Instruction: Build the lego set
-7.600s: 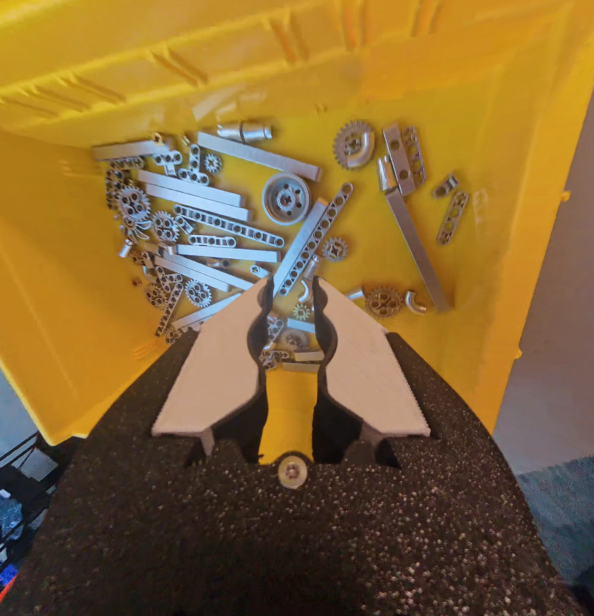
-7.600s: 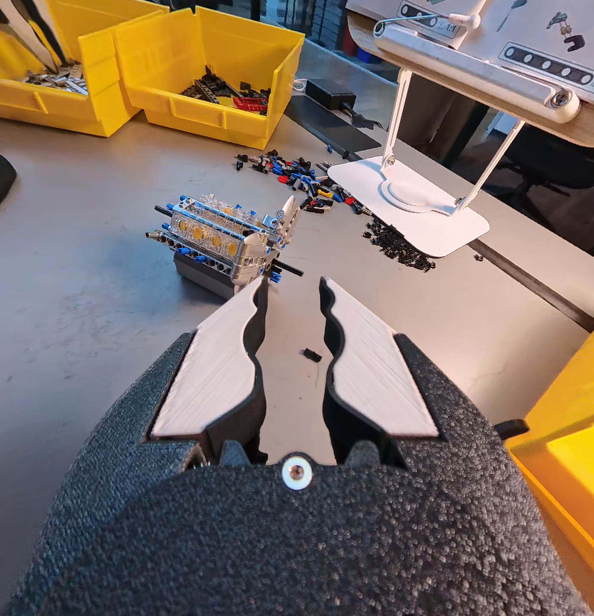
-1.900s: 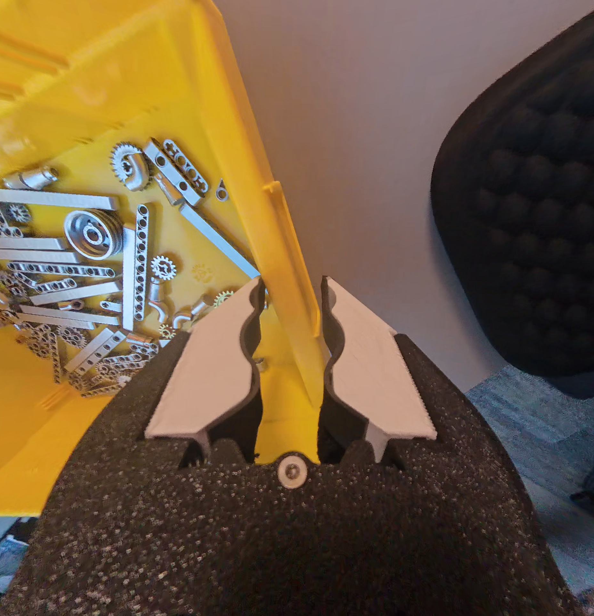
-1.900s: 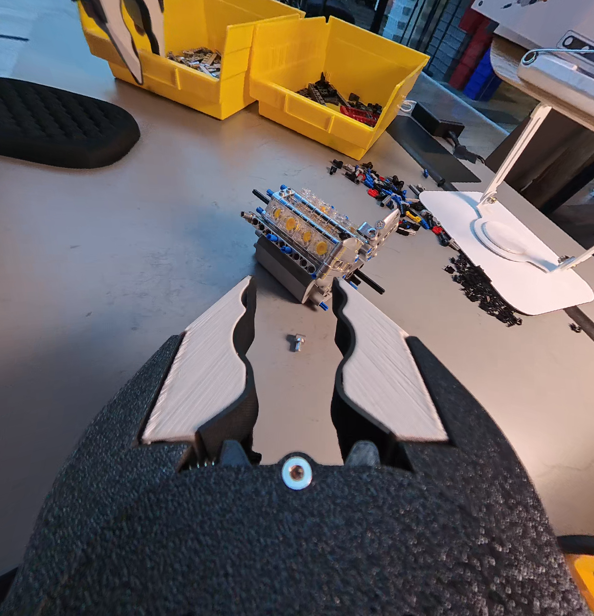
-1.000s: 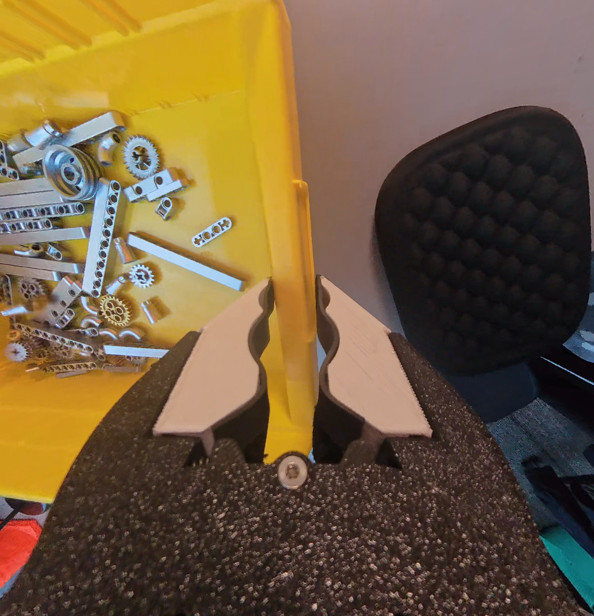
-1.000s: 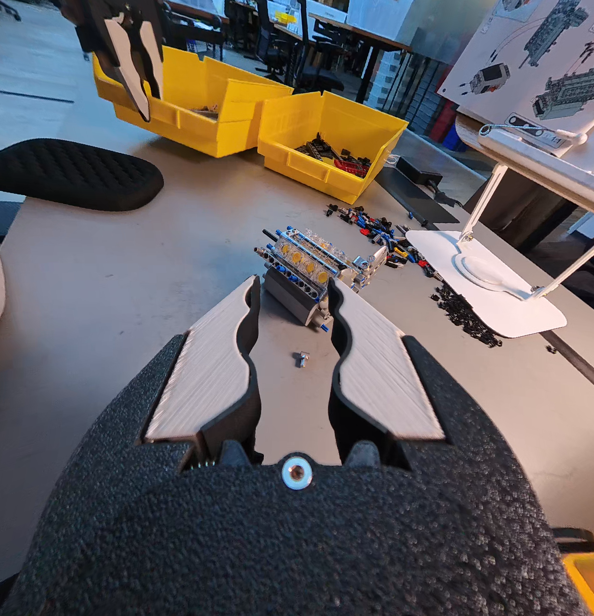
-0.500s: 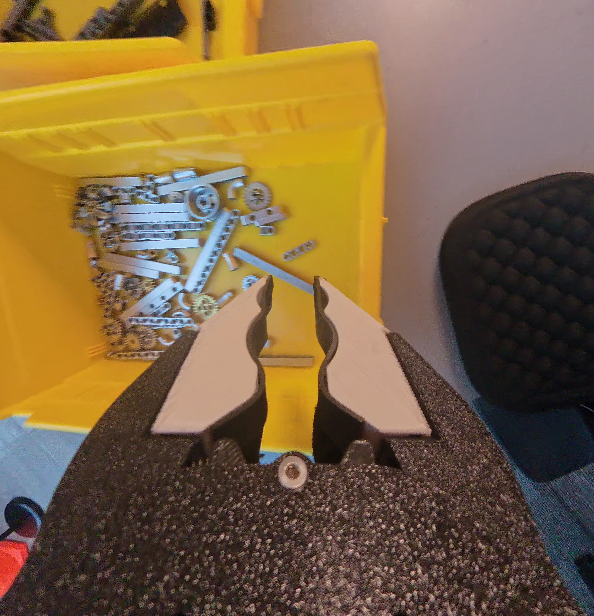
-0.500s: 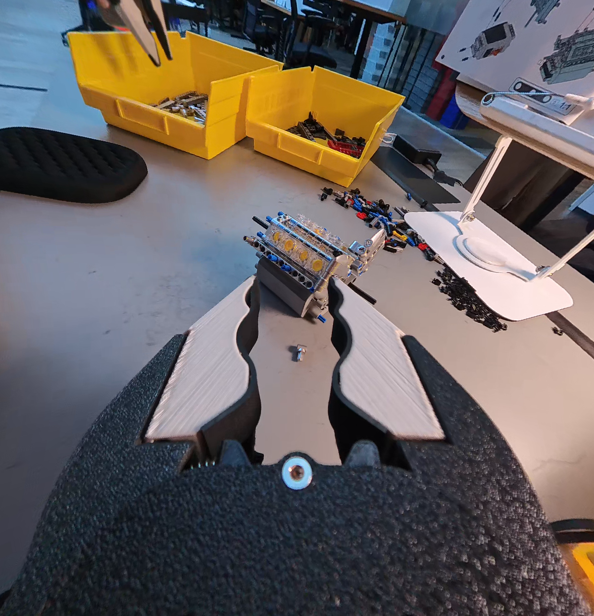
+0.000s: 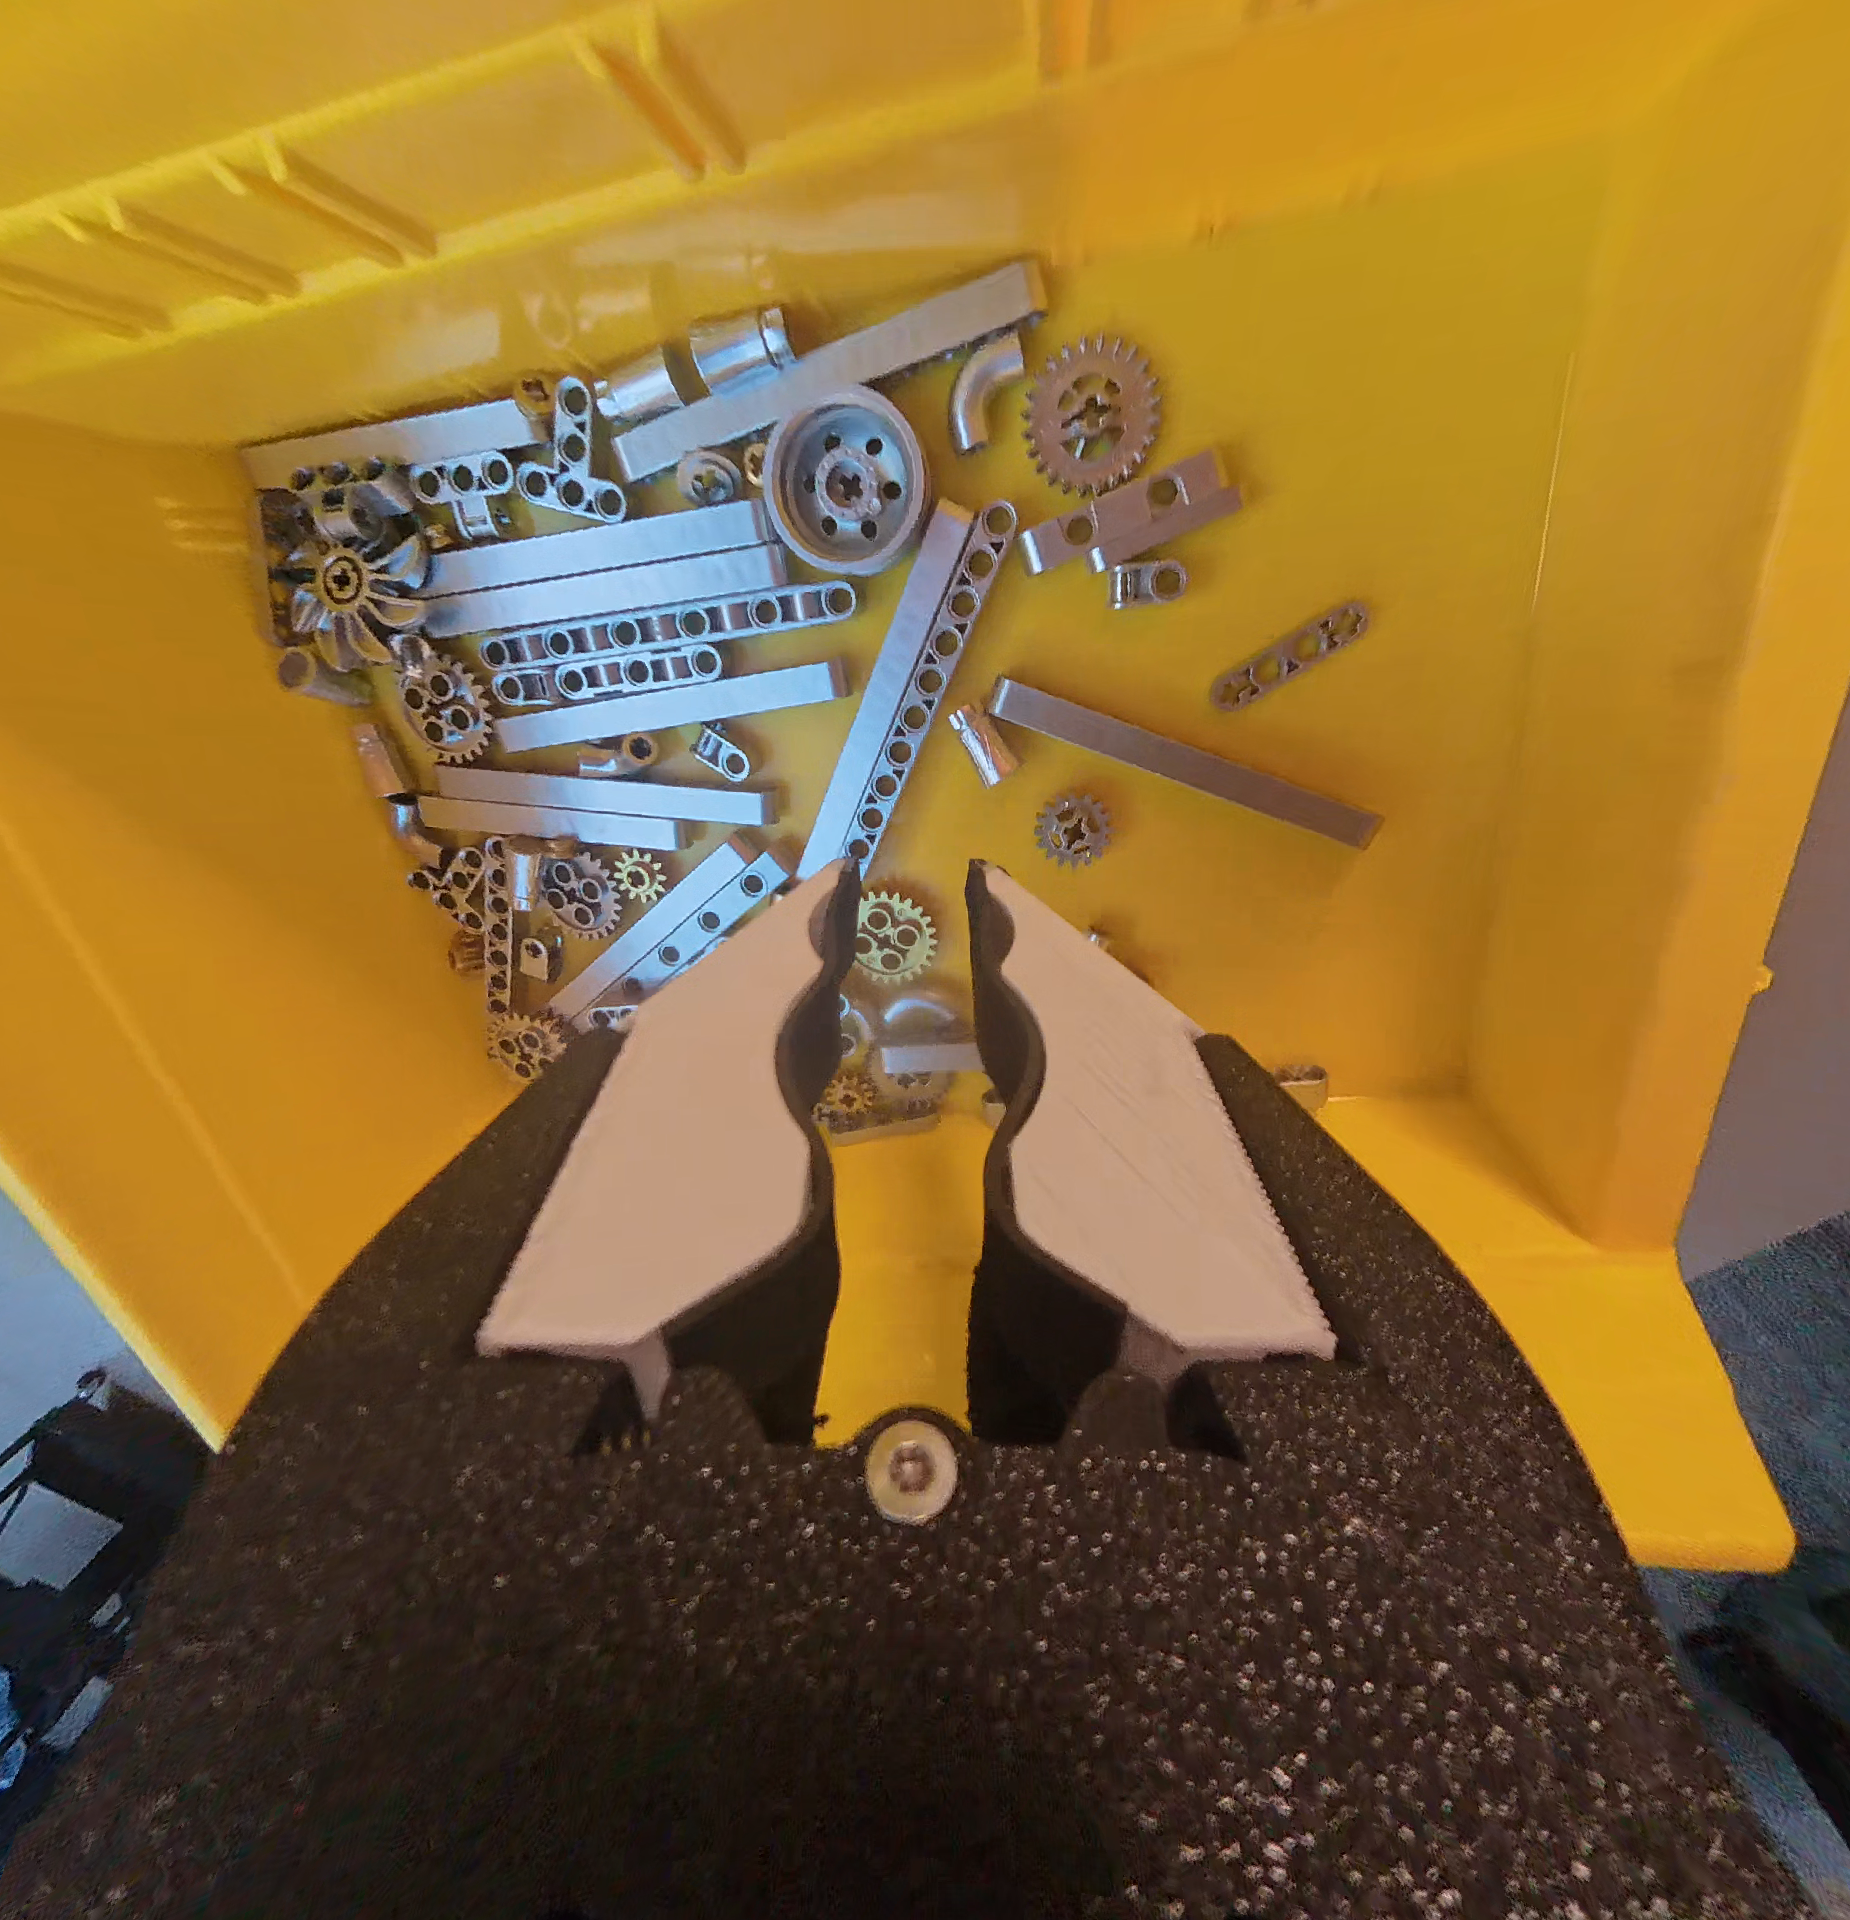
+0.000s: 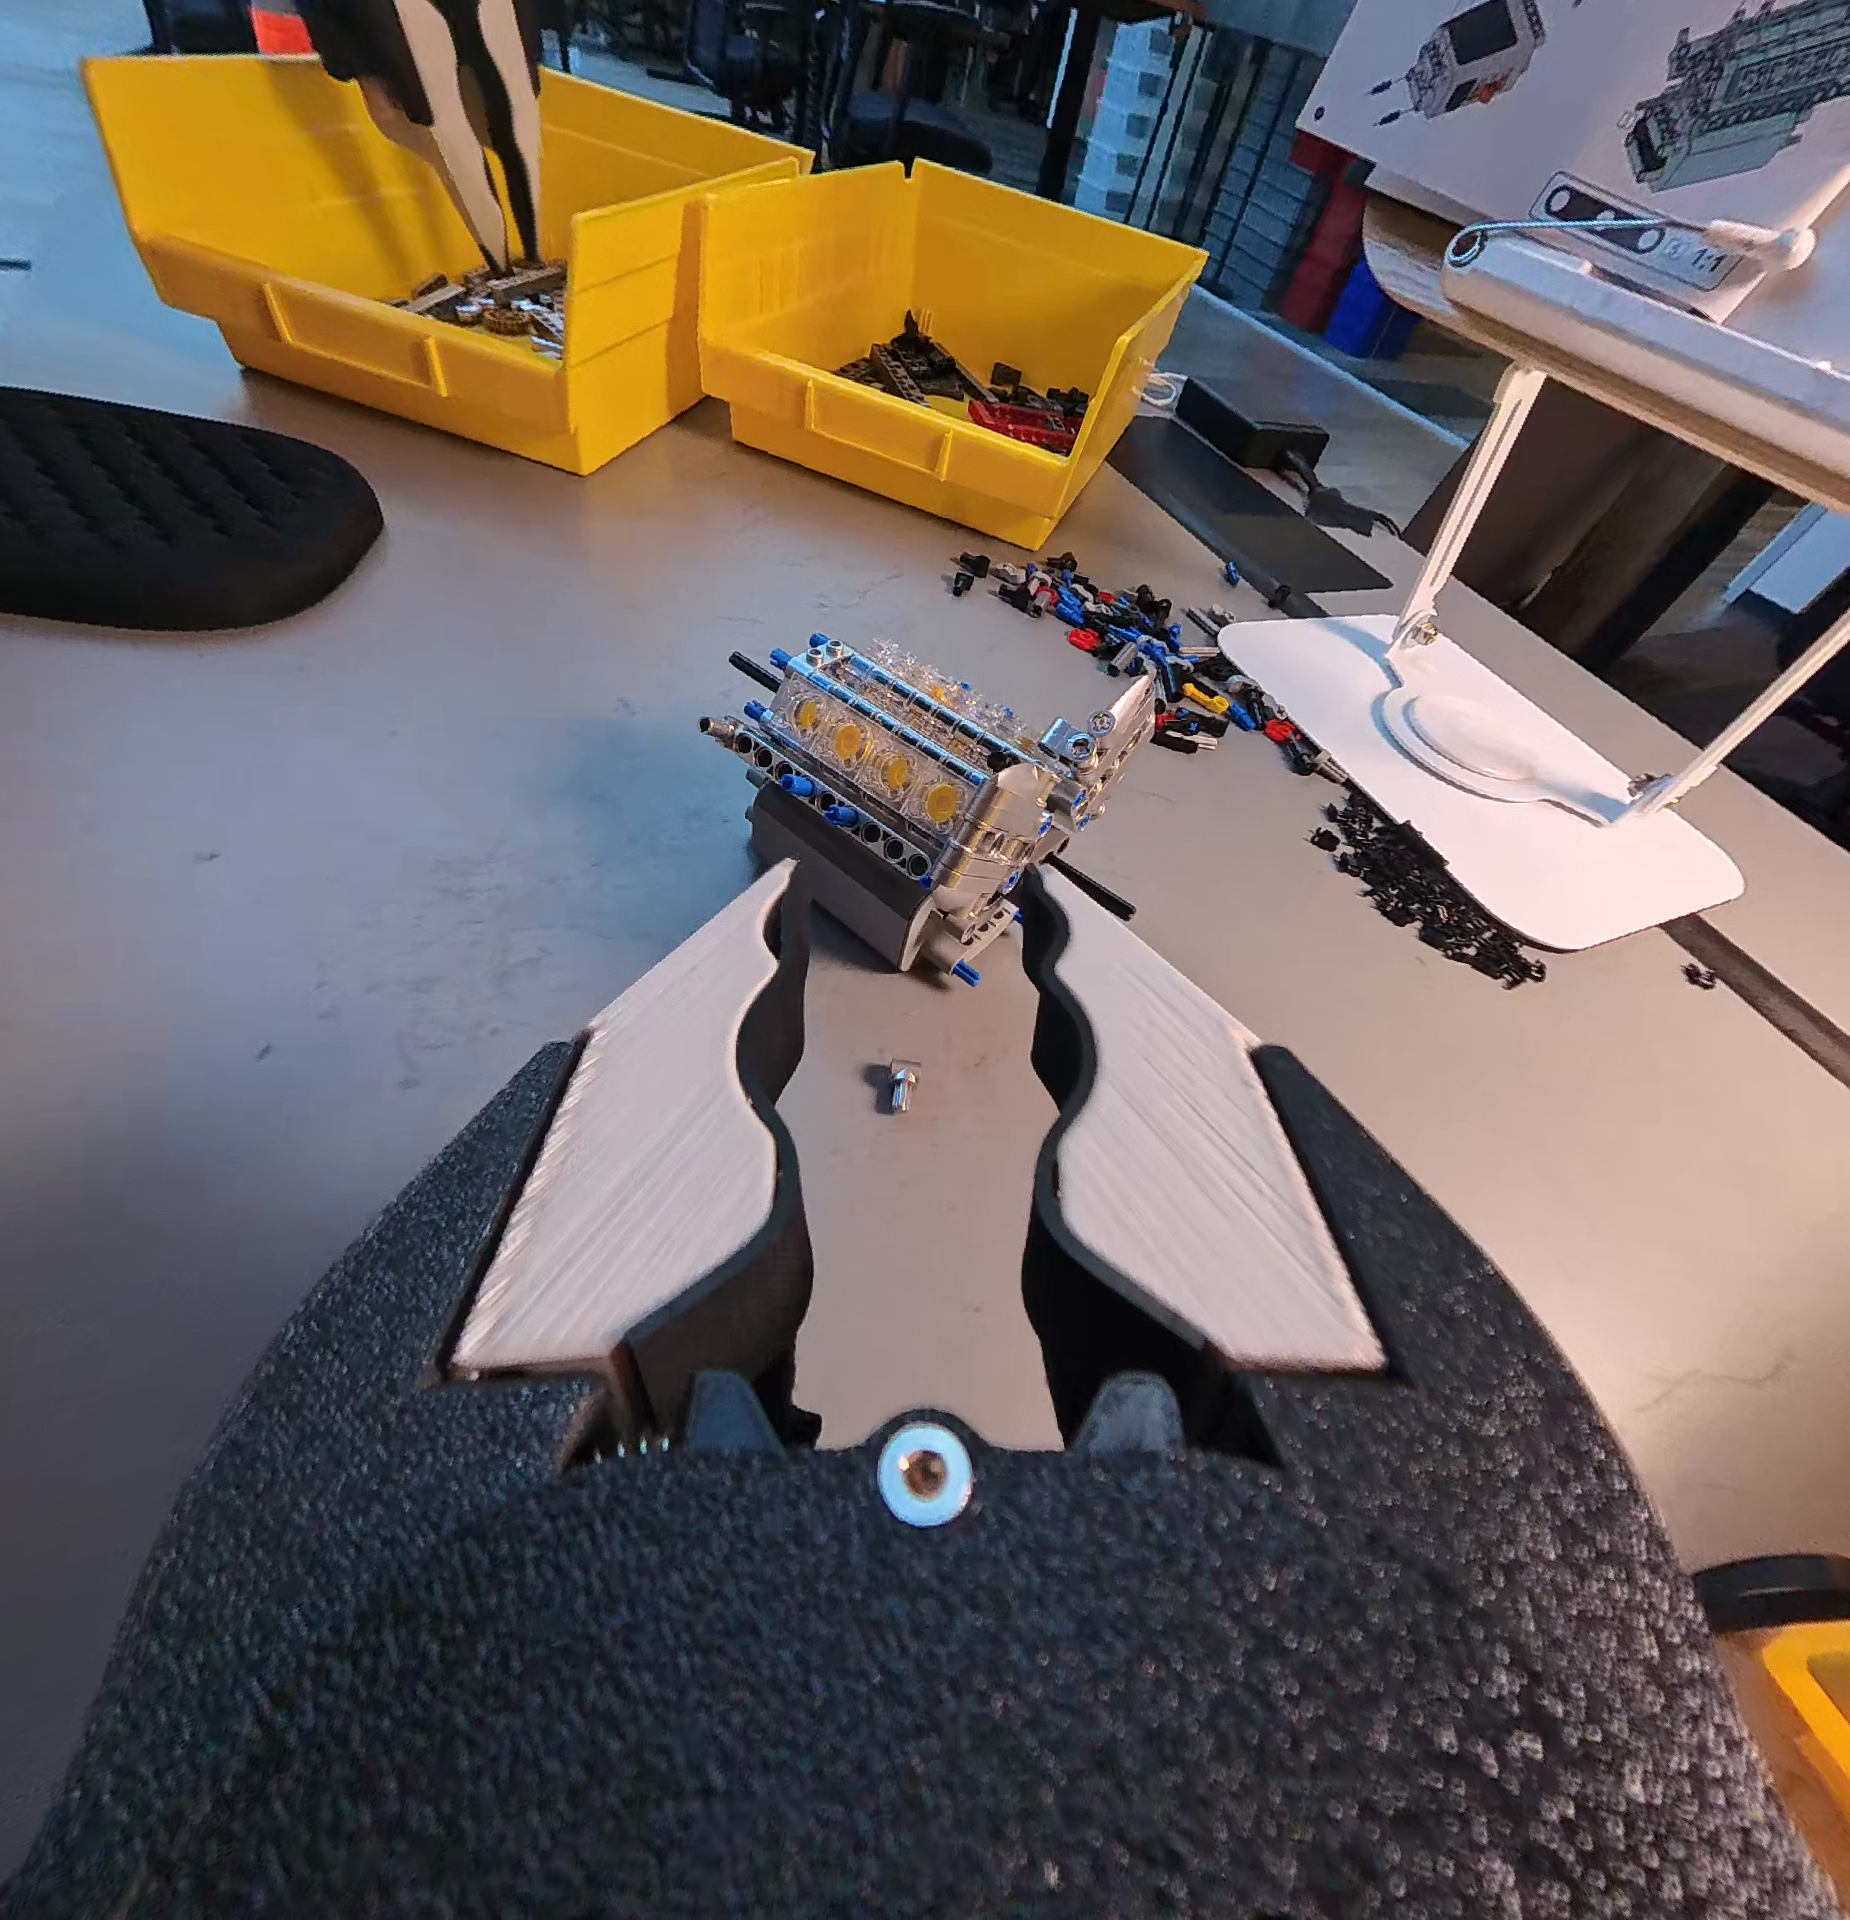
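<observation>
Left gripper (image 9: pixel 908 883) now down inside yellow plastic bin (image 9: pixel 1627 727), jaws apart over tan toothed gear (image 9: pixel 893 932), right gripper (image 10: pixel 905 883) spread, empty, near small grey pin (image 10: pixel 900 1086) by engine model (image 10: pixel 931 800).

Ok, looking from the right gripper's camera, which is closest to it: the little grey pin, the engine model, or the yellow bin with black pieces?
From the right gripper:
1. The little grey pin, on the table between its fingers.
2. The engine model, just past the fingertips.
3. The yellow bin with black pieces, far back, slightly to the right of the left gripper's bin.
</observation>
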The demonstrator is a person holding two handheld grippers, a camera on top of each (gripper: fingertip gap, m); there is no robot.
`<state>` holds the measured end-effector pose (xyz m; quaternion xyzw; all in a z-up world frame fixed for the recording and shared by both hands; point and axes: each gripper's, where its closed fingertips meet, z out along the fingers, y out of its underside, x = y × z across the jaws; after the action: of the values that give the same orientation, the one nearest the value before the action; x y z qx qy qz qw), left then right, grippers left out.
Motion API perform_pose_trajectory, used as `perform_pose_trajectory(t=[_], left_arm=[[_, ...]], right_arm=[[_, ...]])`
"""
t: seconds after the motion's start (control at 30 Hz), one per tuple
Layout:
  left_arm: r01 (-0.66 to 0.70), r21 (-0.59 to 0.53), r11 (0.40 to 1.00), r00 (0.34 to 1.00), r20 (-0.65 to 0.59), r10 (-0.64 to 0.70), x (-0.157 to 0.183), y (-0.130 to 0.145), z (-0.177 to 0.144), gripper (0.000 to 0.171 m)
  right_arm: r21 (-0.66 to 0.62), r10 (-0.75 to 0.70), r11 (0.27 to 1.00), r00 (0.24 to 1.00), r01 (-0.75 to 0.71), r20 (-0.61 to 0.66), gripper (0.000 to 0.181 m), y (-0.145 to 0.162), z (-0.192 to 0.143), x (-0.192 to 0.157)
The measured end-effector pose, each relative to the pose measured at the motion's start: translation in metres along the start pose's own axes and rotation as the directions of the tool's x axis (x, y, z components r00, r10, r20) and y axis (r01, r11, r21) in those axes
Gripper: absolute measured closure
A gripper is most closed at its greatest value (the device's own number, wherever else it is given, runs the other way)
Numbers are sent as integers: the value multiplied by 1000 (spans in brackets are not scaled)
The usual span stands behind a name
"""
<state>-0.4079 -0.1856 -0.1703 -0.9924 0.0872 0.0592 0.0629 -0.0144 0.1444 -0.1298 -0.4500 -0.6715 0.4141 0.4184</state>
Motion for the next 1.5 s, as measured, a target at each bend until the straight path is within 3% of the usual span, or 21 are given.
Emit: perform_pose_trajectory(t=[0.23, 0.37, 0.47, 0.53, 0.6, 0.63, 0.67, 0.9, 1.13, 1.33, 1.5], left_arm=[[-63, -78, 995, 989, -140, 51, 23, 17, 5, 153], [-116, -143, 983, 968, -239, 80, 43, 33, 12, 143], [-146, -179, 973, 966, -237, 102, 46, 38, 20, 141], [-161, -207, 965, 968, -222, 114, 44, 41, 25, 152], [-147, -181, 972, 971, -212, 107, 41, 36, 23, 153], [-133, -153, 979, 975, -200, 101, 37, 31, 20, 156], [-122, -120, 985, 978, -182, 99, 33, 25, 15, 171], [-73, 38, 997, 997, 35, 72, -14, 1, -9, 171], [-1, 96, 995, 964, 265, -25, -72, -4, -20, 165], [95, 38, 995, 960, 260, -102, -107, 17, -6, 163], [124, -22, 992, 973, 197, -117, -112, 26, 16, 162]], right_arm=[[-15, 7, 1000, 1000, -7, -4, 141, 3, 4, 1], [-21, 7, 1000, 1000, -7, -5, 141, 4, 6, 1], [-22, 6, 1000, 1000, -6, -10, 141, 4, 6, 1], [-24, 6, 1000, 1000, -7, -11, 141, 4, 6, 1], [-27, 4, 1000, 1000, -5, -12, 141, 5, 6, 1], [-27, 4, 1000, 1000, -4, -12, 141, 5, 6, 1], [-28, 4, 1000, 1000, -5, -12, 141, 5, 6, 1], [-29, 2, 1000, 1000, -3, -14, 141, 5, 6, 0], [-28, -2, 1000, 1000, 1, -17, 141, 4, 5, 0], [-27, -4, 1000, 1000, 4, -19, 141, 4, 5, 0], [-26, -2, 1000, 1000, 2, -24, 141, 4, 4, 1]])
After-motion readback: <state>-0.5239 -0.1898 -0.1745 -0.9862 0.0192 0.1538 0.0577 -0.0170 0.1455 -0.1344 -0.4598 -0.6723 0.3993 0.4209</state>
